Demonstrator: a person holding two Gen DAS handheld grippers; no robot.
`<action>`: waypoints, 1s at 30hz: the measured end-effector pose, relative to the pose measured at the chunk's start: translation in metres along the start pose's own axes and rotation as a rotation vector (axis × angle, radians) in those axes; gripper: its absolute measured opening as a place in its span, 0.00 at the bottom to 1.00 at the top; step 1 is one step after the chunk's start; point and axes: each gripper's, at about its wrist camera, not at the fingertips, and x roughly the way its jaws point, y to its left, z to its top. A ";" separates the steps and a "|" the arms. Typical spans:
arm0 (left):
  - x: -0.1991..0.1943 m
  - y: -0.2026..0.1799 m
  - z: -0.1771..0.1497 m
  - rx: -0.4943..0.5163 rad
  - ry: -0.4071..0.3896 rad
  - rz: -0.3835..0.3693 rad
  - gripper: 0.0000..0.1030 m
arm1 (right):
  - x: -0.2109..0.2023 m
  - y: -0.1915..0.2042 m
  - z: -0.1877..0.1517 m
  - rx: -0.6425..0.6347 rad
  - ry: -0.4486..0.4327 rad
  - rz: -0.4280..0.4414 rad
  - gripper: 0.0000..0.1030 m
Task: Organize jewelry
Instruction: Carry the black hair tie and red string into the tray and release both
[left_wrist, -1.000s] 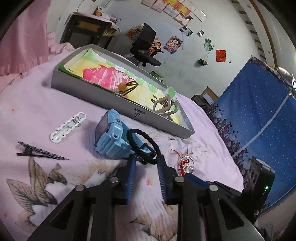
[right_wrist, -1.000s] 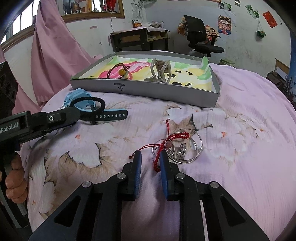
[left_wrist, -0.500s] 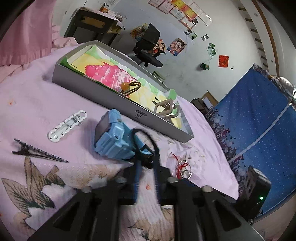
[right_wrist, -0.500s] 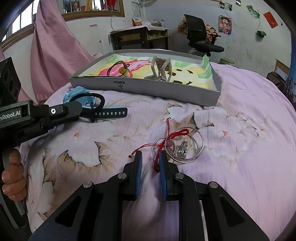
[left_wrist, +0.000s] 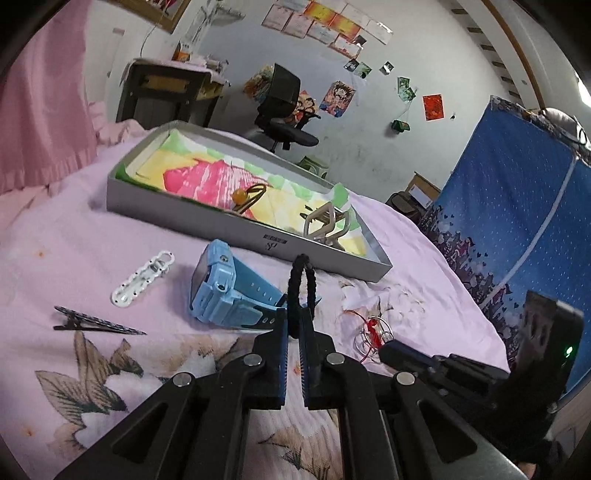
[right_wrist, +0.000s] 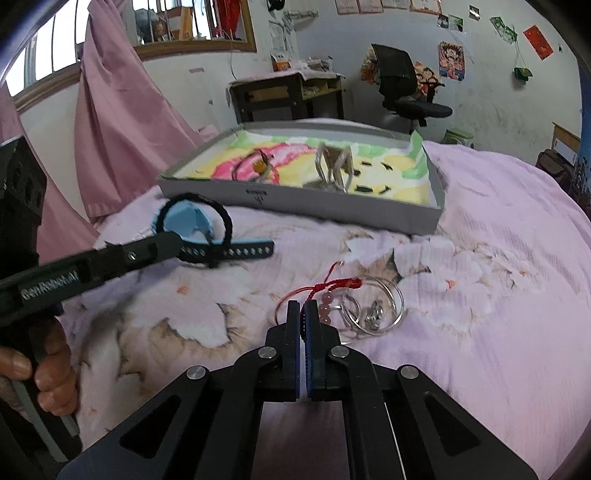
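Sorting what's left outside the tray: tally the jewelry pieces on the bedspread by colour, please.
Black: 2, the braided band and hair clip
Blue: 1, the watch
White: 1, the clip
Red: 1, the cord bracelet
Silver: 1, the ring cluster
Total: 6

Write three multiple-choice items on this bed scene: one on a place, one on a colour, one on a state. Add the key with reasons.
1. Where does the amber-bead hair tie lie?
A. In the grey tray
B. On the bedspread beside the watch
C. On the desk

2. What colour is the watch body?
A. Red
B. Light blue
C. White

3. What is the left gripper doing?
A. Standing open over the white clip
B. Shut on nothing
C. Pinching the black braided loop

Key: 1 A, it rests on the tray's colourful liner; 2 B, the case and upper strap are pale blue; 3 C, the loop stands up from between the closed fingers.
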 end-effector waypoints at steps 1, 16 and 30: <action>-0.001 -0.002 0.000 0.010 -0.004 0.002 0.05 | -0.002 0.001 0.002 0.000 -0.007 0.007 0.02; -0.018 -0.015 0.018 0.081 -0.086 0.006 0.05 | -0.032 0.009 0.029 -0.052 -0.207 0.063 0.02; 0.046 -0.017 0.090 0.097 0.011 0.079 0.05 | 0.018 -0.024 0.107 -0.089 -0.249 -0.004 0.02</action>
